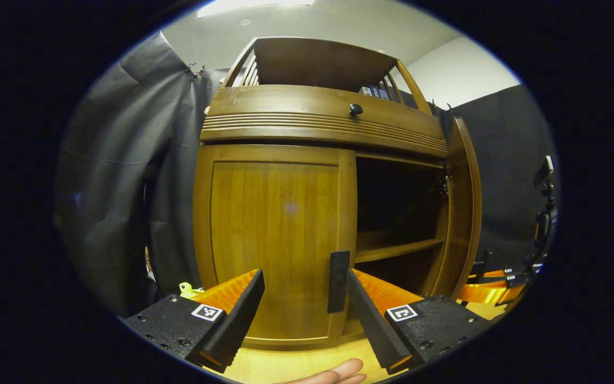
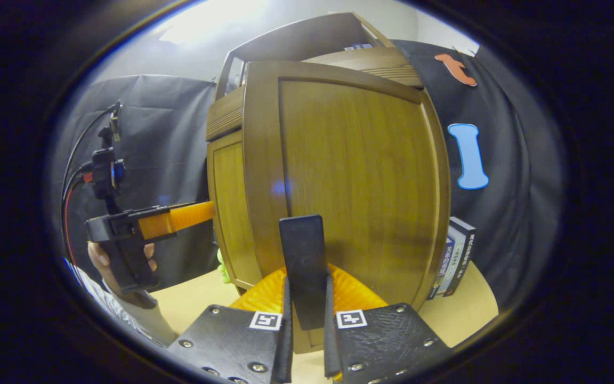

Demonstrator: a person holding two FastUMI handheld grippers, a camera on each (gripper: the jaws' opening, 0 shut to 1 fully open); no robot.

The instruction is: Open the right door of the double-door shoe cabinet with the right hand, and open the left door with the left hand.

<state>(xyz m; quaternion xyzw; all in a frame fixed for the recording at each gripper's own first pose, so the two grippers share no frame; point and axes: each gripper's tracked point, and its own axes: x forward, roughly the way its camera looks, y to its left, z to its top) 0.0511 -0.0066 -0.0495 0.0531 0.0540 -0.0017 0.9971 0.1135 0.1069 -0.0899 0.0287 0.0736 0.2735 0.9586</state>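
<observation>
Progress: right door (image 2: 349,176) of the shoe cabinet (image 1: 317,114) stands swung out, so that half of the task looks done; in the left gripper view it shows edge-on at the right of the frame.
Remaining: left door (image 1: 275,240) lies flush and closed across the centre of the left gripper view; opening it is what is left.
Left door handle: dark vertical handle (image 1: 338,281) sits on the door's right stile, low in the frame.
Left claw: left claw (image 1: 299,314) has its fingers spread wide apart, holding nothing; the handle shows just inside the right-hand finger, though whether they touch I cannot tell. Judged from this, it is lining up to take the handle.
Right claw: right claw (image 2: 307,336) is drawn in on the right door's dark handle (image 2: 303,266), a finger pressed on each side, at bottom centre of the right gripper view.
Cabinet interior: opened right half shows a wooden shelf (image 1: 397,249) with dark space above and below; no shoes can be made out on it.
Top rack: something blue-and-white (image 1: 373,92) sits behind the rail, too small to name.
Bench: pale bench (image 2: 195,301) carries the cabinet; a box-like item (image 2: 456,256) stands beside it at lower right of the right gripper view, and a small yellow-green toy (image 1: 190,289) lies at lower left of the left gripper view.
</observation>
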